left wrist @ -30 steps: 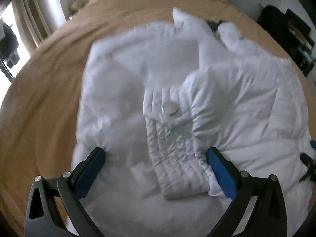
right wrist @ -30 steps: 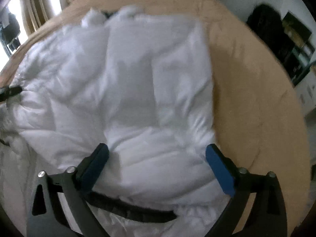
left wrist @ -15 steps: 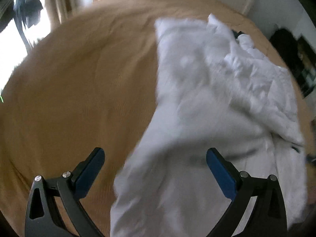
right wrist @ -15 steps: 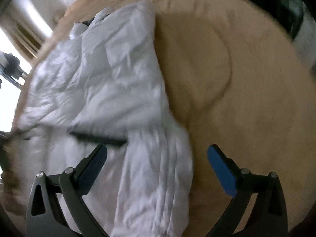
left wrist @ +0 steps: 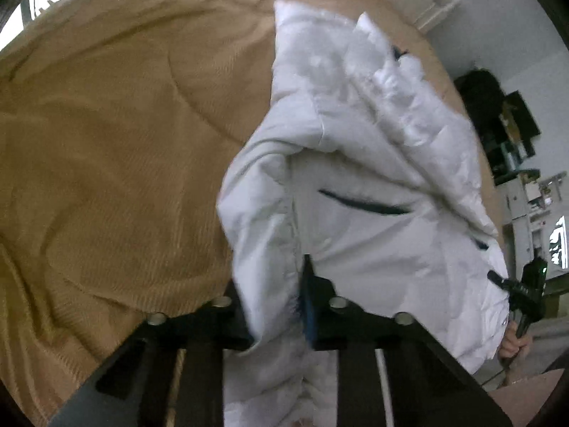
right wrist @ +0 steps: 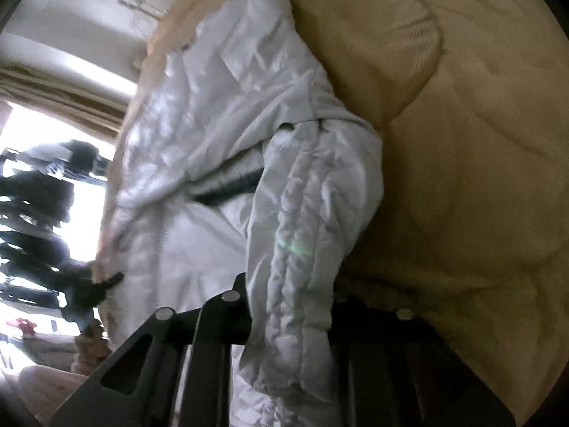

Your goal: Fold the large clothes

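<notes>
Big tan bedspread [left wrist: 106, 178] covers the bed, and the white puffy jacket [left wrist: 373, 178] lies bunched on it. Left hand-held gripper [left wrist: 275, 306] has just closed, clamped on one jacket edge; right hand-held gripper [right wrist: 291, 306] likewise has just pinched the quilted hem.

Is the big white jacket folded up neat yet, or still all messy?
Still messy. The white jacket lies bunched and crumpled on the tan bedspread, a dark zipper line showing, and both grippers pinch its edges.

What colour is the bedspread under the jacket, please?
Tan bedspread, seen best in the left wrist view.
</notes>
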Demonstrator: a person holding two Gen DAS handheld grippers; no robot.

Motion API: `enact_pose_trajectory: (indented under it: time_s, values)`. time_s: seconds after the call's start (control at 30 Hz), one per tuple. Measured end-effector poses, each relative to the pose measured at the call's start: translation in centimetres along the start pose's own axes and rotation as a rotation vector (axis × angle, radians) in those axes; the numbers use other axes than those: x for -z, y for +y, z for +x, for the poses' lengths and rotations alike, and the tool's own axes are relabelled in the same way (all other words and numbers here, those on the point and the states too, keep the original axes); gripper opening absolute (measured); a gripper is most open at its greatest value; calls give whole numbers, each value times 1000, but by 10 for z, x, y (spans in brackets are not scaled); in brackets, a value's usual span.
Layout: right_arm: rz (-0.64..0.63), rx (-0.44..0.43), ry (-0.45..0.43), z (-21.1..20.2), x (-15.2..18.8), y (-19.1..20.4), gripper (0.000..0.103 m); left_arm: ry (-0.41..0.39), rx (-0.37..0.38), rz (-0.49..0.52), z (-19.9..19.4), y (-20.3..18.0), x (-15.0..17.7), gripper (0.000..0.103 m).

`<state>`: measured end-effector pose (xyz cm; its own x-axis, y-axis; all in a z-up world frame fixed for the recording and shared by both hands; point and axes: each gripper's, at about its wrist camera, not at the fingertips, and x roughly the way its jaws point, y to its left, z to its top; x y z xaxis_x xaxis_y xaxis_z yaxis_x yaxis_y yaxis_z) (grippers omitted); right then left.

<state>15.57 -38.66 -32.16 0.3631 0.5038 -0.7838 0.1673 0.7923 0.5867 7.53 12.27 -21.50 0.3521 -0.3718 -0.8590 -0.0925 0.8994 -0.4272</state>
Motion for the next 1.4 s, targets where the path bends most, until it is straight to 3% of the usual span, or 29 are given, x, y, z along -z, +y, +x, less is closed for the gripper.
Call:
enact_pose_trajectory:
  time_s: [0.13,0.23,0.33,0.37,0.4,0.47,0.5,0.57,0.63,0.67,0.7,0.73,0.77,0.8,0.9,1.0,1.07,1.2,1.3,1.4]
  values:
    - [21,-45,-39,-19,18,10,16,-44,27,-26,-22,9,12,15]
    - [10,45,13,3,21,-1,24,14,-1,-67,-3,29,14,21]
    - [47,85,83,23,20,-16,43,53,50,-129,5,46,18,36]
    - [59,51,81,21,23,-19,46,48,93,-144,1,51,22,44]
    - [60,16,77,15,29,-21,52,50,111,-148,-2,52,27,64]
    - [42,-32,95,7,40,-21,70,72,191,-151,-8,57,40,87]
    - [32,-61,119,9,47,-19,80,77,232,-139,-12,59,49,87]
    - [6,-109,148,13,64,-18,82,103,255,-84,-8,49,61,87]
    - [-28,-84,139,14,77,-20,74,111,122,13,2,28,67,77]
    - [-40,-72,137,16,78,-17,66,110,66,46,6,22,68,62]
    - [-37,-74,138,17,75,-16,36,114,29,75,9,11,69,48]
    - [-30,-81,129,14,72,-15,20,105,15,97,10,4,67,39]
    - [-32,-87,99,6,69,-13,17,86,28,101,6,1,66,23]
    - [-47,-95,58,-7,67,-9,14,62,44,100,-1,-2,64,19]
    - [-82,-168,-58,-53,67,1,12,-46,110,112,-38,-5,66,17]
    - [-124,-189,-91,-75,80,13,12,-128,166,150,-73,-6,75,17]
    - [-152,-225,-83,-88,93,10,12,-141,203,155,-87,0,83,17]
    - [-188,-204,-47,-87,100,8,12,-104,216,147,-81,4,91,18]
    - [-153,-232,-72,-88,78,8,12,-87,213,130,-72,-9,72,18]
    - [-156,-279,-134,-105,33,26,12,-133,231,132,-86,-22,37,18]
